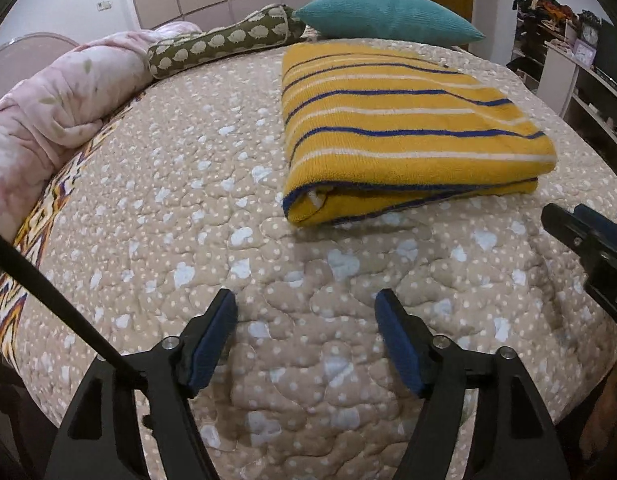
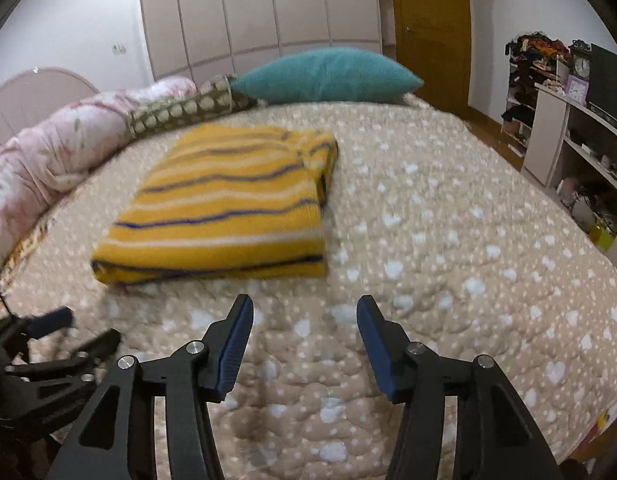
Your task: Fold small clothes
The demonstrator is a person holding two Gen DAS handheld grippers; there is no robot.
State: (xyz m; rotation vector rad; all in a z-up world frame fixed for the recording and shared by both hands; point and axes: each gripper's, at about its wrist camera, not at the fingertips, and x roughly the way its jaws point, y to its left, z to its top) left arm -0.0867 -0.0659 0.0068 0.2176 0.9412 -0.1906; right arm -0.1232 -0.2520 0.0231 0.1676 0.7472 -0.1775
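A yellow garment with blue and white stripes (image 1: 404, 128) lies folded into a flat rectangle on the bed's beige dotted quilt (image 1: 212, 216). My left gripper (image 1: 306, 300) hovers over the quilt short of the garment's near edge, jaws open with only quilt between the blue pads. In the right wrist view the same folded garment (image 2: 228, 204) lies ahead and to the left. My right gripper (image 2: 304, 306) is open and holds nothing, just short of the garment's near right corner. Each gripper shows in the other's view: the right gripper (image 1: 588, 240) at the right edge, the left gripper (image 2: 64, 332) at lower left.
A teal pillow (image 1: 388, 16), a green patterned bolster (image 1: 224, 42) and a rolled pink floral duvet (image 1: 64, 96) lie along the bed's far and left side. Shelves with clutter and clocks (image 2: 564, 120) stand to the right; wardrobe doors (image 2: 260, 16) and a wooden door behind.
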